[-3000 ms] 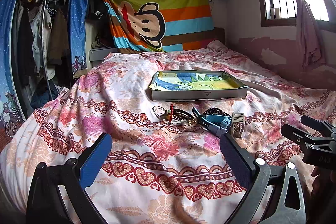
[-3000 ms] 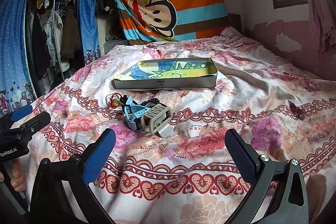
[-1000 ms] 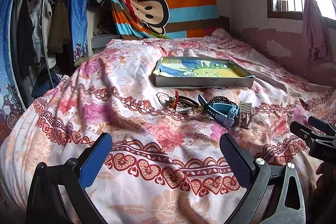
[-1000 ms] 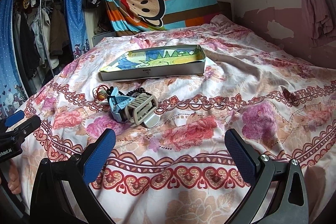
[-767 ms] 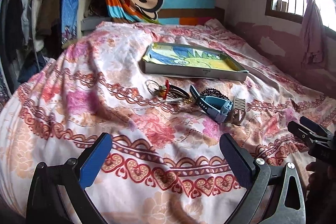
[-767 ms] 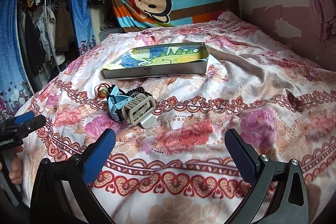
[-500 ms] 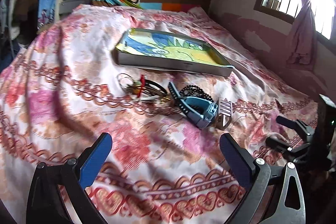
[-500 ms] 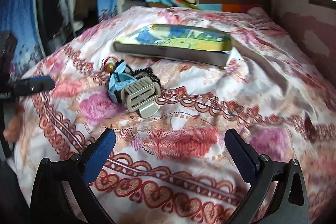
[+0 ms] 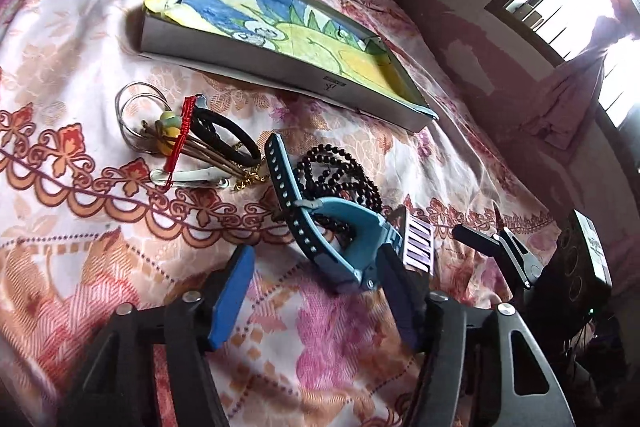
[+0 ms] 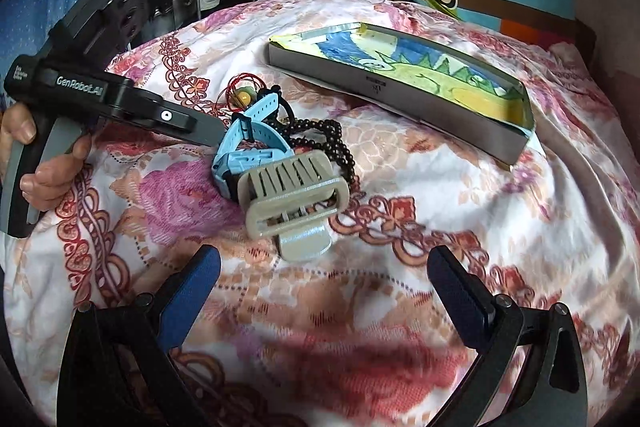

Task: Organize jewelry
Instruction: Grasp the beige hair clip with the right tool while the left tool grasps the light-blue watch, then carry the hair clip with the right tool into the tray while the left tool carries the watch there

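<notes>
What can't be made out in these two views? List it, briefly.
- Beige clip: in the left wrist view, mostly behind the blue watch.
- Black beads: in both views, partly under the watch.
- Gold chain: in the left wrist view, too small to tell its shape and partly under the black hair ties.
- Tray: in the right wrist view, its near wall hides the strip of floor behind it.

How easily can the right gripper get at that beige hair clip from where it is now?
Probably easily. The right gripper is open, with the beige hair clip just ahead and only bedspread between. The clip leans on the blue watch, so that may shift.
</notes>
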Demonstrator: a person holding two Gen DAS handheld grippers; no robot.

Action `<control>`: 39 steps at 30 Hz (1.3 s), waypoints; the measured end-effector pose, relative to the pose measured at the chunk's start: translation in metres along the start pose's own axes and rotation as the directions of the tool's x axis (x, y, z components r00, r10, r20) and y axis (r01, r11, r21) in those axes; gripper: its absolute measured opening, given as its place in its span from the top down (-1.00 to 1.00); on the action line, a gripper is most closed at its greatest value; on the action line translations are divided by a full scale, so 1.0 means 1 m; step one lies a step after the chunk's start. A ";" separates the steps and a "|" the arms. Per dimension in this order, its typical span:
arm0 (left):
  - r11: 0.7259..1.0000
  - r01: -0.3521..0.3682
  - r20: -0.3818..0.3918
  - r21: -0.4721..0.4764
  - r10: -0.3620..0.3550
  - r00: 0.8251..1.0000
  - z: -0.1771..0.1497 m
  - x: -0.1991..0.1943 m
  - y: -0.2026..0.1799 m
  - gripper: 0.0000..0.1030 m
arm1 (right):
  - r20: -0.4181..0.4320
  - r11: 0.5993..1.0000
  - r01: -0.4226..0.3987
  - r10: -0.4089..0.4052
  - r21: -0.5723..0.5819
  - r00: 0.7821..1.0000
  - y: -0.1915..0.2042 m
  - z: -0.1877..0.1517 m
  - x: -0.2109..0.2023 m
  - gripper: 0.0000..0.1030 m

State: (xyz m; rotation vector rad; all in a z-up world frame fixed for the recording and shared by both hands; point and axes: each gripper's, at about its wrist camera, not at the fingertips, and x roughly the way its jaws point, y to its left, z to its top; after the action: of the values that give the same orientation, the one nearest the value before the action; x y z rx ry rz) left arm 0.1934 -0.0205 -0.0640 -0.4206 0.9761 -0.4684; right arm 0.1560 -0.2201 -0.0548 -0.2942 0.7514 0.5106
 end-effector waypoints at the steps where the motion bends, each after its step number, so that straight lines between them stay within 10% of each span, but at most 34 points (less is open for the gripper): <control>1: 1.000 -0.005 -0.009 -0.001 0.005 1.000 0.002 0.003 0.001 -0.01 | 0.003 1.000 -0.006 0.006 -0.003 1.000 0.000 0.003 0.003 -0.97; 15: 0.999 0.001 -0.078 -0.038 -0.004 0.997 0.018 0.026 0.006 0.61 | 0.011 0.993 -0.120 0.120 -0.006 0.993 -0.007 0.016 0.028 -0.13; 30: 0.989 -0.124 0.098 0.083 0.116 0.988 0.008 -0.031 -0.027 0.93 | 0.127 0.997 -0.074 0.070 0.028 0.989 -0.006 0.017 -0.004 -0.13; 39: 0.976 -0.213 0.190 0.037 0.203 0.961 0.063 -0.046 -0.040 0.93 | 0.232 0.991 0.035 -0.065 0.129 0.971 -0.039 0.047 -0.005 -0.13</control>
State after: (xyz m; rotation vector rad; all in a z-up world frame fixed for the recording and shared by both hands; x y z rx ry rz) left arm 0.2184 -0.0198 0.0204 -0.2998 0.8143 -0.2606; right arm 0.2008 -0.2338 -0.0154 -0.1327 0.5400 0.4401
